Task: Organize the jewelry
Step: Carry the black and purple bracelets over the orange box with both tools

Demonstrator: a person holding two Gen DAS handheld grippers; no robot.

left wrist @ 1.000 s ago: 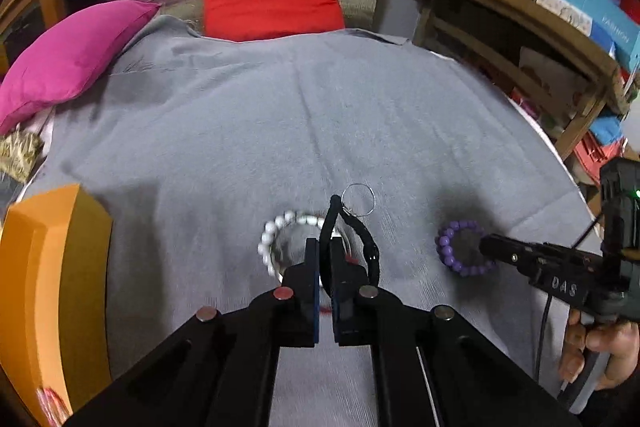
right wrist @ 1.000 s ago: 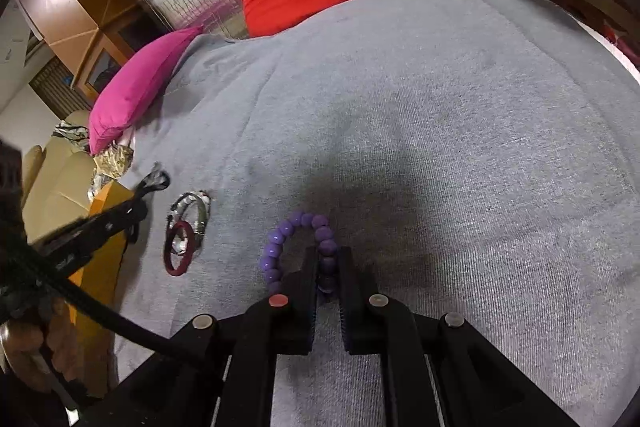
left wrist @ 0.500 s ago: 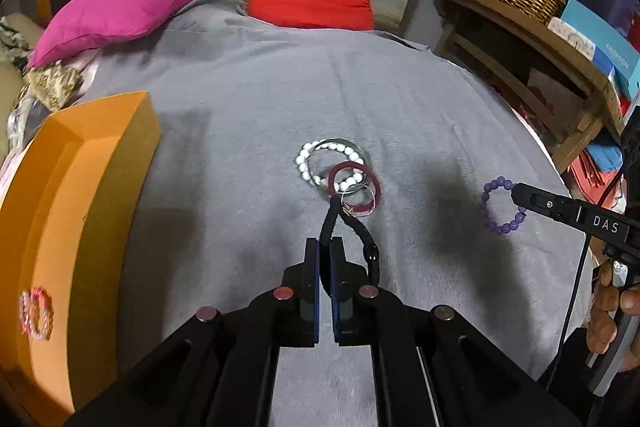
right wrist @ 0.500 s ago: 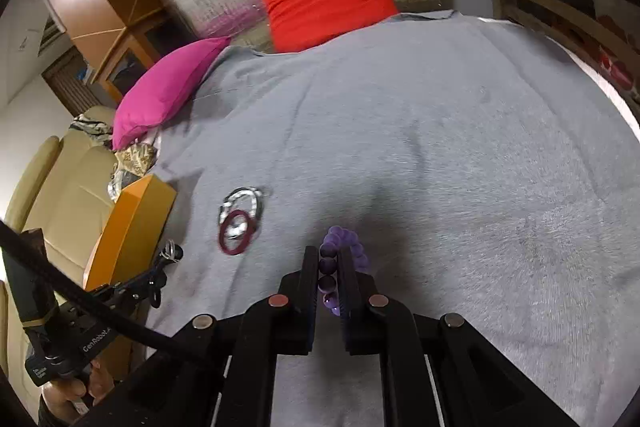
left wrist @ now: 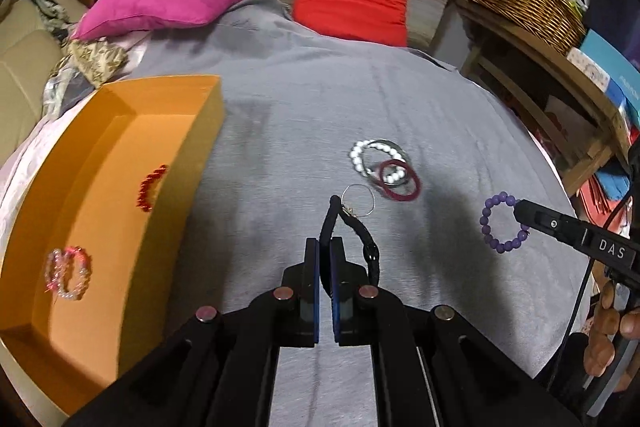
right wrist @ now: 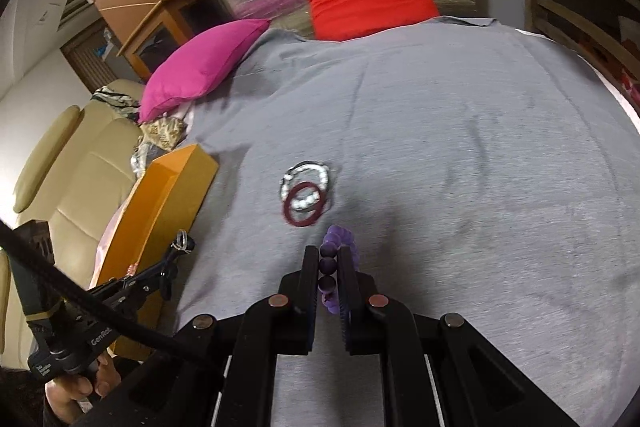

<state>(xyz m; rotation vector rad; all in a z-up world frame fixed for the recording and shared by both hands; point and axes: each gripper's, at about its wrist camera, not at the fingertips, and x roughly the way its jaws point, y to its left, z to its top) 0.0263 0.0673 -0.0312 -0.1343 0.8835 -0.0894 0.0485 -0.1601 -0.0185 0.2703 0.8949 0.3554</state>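
My left gripper [left wrist: 325, 245] is shut on a black cord bracelet [left wrist: 352, 227] with a thin silver ring [left wrist: 359, 200] at its end, held above the grey blanket. My right gripper [right wrist: 329, 257] is shut on a purple bead bracelet [right wrist: 338, 241], which hangs from the fingers [left wrist: 532, 215] at the right of the left wrist view as a full purple loop [left wrist: 502, 223]. A white pearl bracelet [left wrist: 370, 159], a maroon ring bracelet [left wrist: 400, 181] and a silver bangle lie overlapped on the blanket. An orange box [left wrist: 120, 195] at the left holds a red bead bracelet [left wrist: 151, 187] and a pink bracelet [left wrist: 68, 273].
A pink pillow [left wrist: 168, 1] and a red cushion [left wrist: 352, 3] lie at the far end of the bed. A wooden shelf [left wrist: 560, 67] with a wicker basket [left wrist: 524, 1] stands along the right. A beige sofa [right wrist: 68, 179] sits beyond the box. A hand [left wrist: 608, 331] grips the right handle.
Both grippers have lifted their bracelets off the blanket and drawn back toward the left. The orange box has come fully into the left wrist view, with its bracelets now showing.
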